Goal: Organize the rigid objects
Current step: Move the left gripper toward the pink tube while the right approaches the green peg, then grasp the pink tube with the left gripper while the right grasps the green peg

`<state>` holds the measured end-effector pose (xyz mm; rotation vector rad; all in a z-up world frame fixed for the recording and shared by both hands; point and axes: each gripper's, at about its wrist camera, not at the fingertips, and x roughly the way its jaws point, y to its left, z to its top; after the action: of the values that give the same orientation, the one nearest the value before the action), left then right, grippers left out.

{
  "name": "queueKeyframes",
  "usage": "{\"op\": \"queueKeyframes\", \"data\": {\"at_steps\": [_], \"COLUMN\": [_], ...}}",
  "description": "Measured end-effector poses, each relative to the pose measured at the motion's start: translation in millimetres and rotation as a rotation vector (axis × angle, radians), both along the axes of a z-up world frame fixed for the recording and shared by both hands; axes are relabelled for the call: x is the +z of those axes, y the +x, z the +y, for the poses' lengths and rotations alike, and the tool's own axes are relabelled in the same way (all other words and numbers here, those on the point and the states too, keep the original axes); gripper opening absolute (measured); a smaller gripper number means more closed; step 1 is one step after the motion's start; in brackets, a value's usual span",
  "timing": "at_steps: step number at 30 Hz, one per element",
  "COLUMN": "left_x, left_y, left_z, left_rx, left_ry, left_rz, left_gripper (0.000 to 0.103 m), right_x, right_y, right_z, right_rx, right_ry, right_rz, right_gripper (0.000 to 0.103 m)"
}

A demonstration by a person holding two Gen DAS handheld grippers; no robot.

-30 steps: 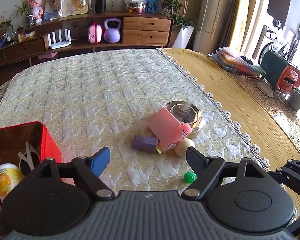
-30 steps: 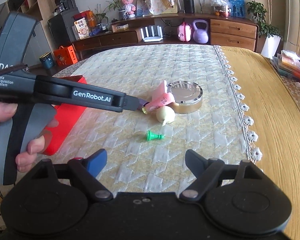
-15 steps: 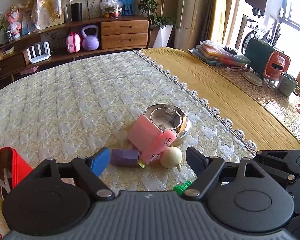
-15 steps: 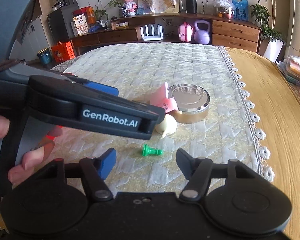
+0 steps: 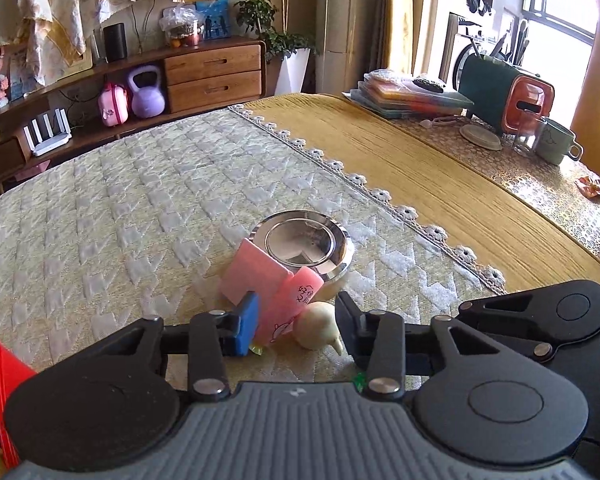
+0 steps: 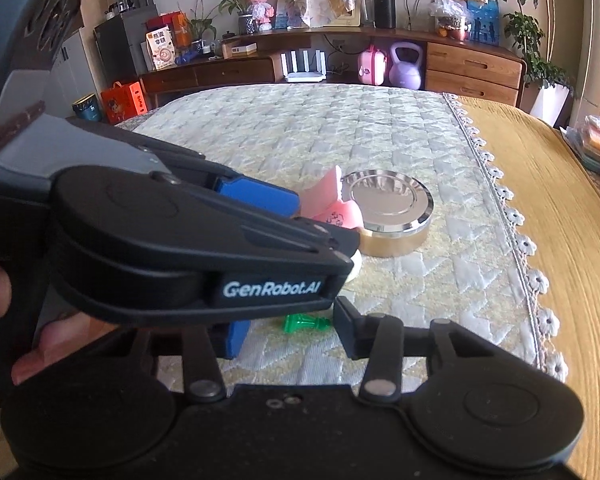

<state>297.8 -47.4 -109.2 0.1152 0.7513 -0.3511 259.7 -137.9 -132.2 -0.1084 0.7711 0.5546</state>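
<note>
The left tool point(image 5: 296, 322), jaws apart, brackets the pink tube point(image 5: 290, 308) and cream ball point(image 5: 318, 326) lying against the steel dish point(image 5: 340, 256) on the desk point(image 5: 120, 208). The right tool point(image 6: 288, 330) is spread around the green chess pawn point(image 6: 304, 323).

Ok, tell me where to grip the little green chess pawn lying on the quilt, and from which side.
Grip the small green plastic chess pawn across its narrow stem, coming straight down from above. It lies flat on its side on the quilted cream cloth, base to the left, so a top-down pinch looks likeliest to hold. The open right tool already brackets it.
</note>
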Motion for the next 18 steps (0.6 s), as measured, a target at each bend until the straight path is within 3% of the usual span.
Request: {"op": "queueKeyframes", "data": {"at_steps": [5, 9, 14, 18], "left_x": [-1.7, 0.3, 3.0, 4.0], "left_y": [-1.2, -3.5, -5.9, -6.8], "left_z": [-2.6, -3.3, -1.8, 0.7], "left_rx": [-0.010, -0.001, -0.003, 0.008], "left_ry": [0.014, 0.030, 0.033, 0.023], "left_rz": [-0.019, -0.045, -0.061, -0.056], "left_gripper": [0.033, 0.017, 0.007, 0.005], "right_x": [-0.2, -0.6, -0.2, 2.4], "right_y": [1.7, 1.7, -0.4, -4.5], "right_z": [-0.5, -2.0, -4.3, -7.0], "right_rx": [-0.009, -0.023, -0.033, -0.035], "right_ry": [0.000, 0.001, 0.010, 0.019], "right_rz": [-0.009, -0.014, -0.020, -0.028], "right_gripper": [0.033, 0.022, 0.022, 0.022]}}
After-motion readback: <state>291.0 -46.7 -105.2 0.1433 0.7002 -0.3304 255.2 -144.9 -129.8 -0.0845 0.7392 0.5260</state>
